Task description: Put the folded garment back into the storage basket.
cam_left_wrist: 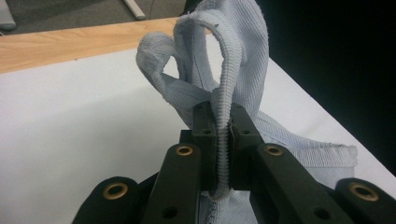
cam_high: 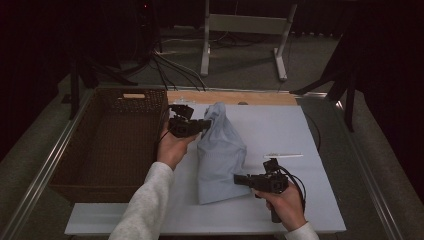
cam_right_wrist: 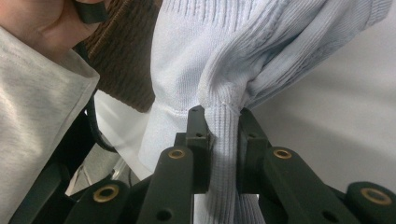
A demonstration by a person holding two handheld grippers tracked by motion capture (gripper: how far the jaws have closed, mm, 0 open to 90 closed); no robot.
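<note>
A pale blue ribbed knit garment (cam_high: 220, 155) lies bunched on the white board (cam_high: 280, 135), its far end lifted off the surface. My left gripper (cam_high: 204, 123) is shut on that raised far end; in the left gripper view a ribbed hem (cam_left_wrist: 223, 140) is pinched between the jaws, with folds (cam_left_wrist: 219, 51) looping up beyond them. My right gripper (cam_high: 238, 178) is shut on the near right edge of the garment; in the right gripper view a bunch of ribbed cloth (cam_right_wrist: 225, 135) is squeezed between the jaws.
A brown wicker basket (cam_high: 107, 145) stands at the left, right beside the left hand. A thin white strip (cam_high: 283, 155) lies on the board just beyond the right gripper. A bare wooden edge (cam_high: 235, 97) runs along the far side of the board.
</note>
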